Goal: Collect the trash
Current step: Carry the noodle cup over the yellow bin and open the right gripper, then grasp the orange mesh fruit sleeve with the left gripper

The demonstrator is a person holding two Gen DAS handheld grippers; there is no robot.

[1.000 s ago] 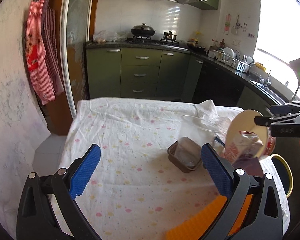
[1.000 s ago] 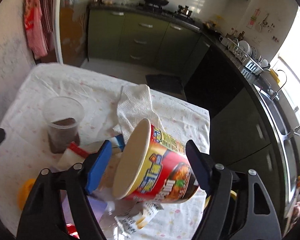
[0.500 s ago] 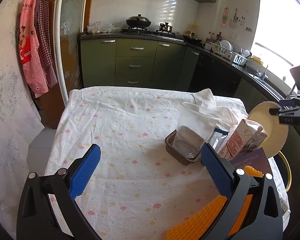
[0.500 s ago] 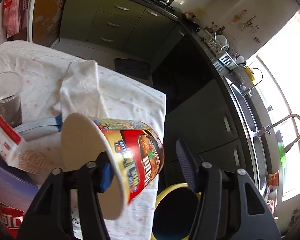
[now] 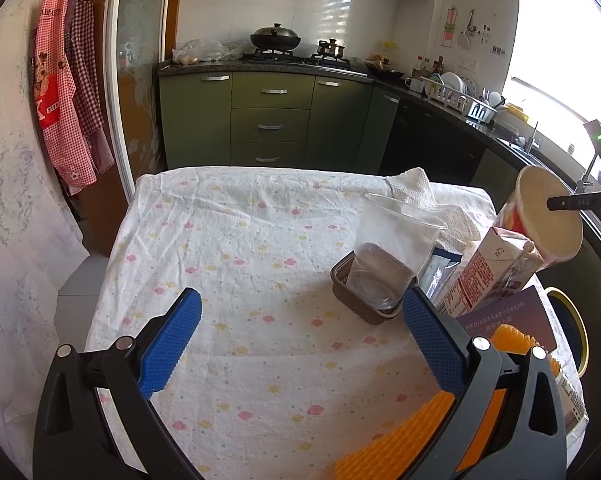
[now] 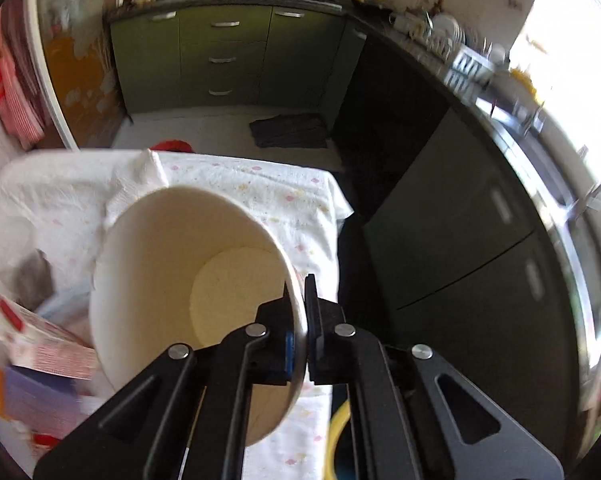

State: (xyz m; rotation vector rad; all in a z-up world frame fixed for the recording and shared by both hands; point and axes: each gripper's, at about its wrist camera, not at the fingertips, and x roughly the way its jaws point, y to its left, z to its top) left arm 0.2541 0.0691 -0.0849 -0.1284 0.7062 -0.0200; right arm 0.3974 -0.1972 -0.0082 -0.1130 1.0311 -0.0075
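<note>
light: strong daylight from window [image 5: 560, 60] on the right, blown out white | shadows: soft on tablecloth [image 5: 260, 280] | left wrist: sharp | right wrist: motion blur, worst at edges | distortion: fisheye bending, dark corners

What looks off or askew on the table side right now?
The noodle cup is tipped on its side, mouth toward the camera, pinched by its rim in the right gripper, whose jaws have just closed on it. It looks empty, no spill visible. The milk carton leans tilted against the clutter.
</note>
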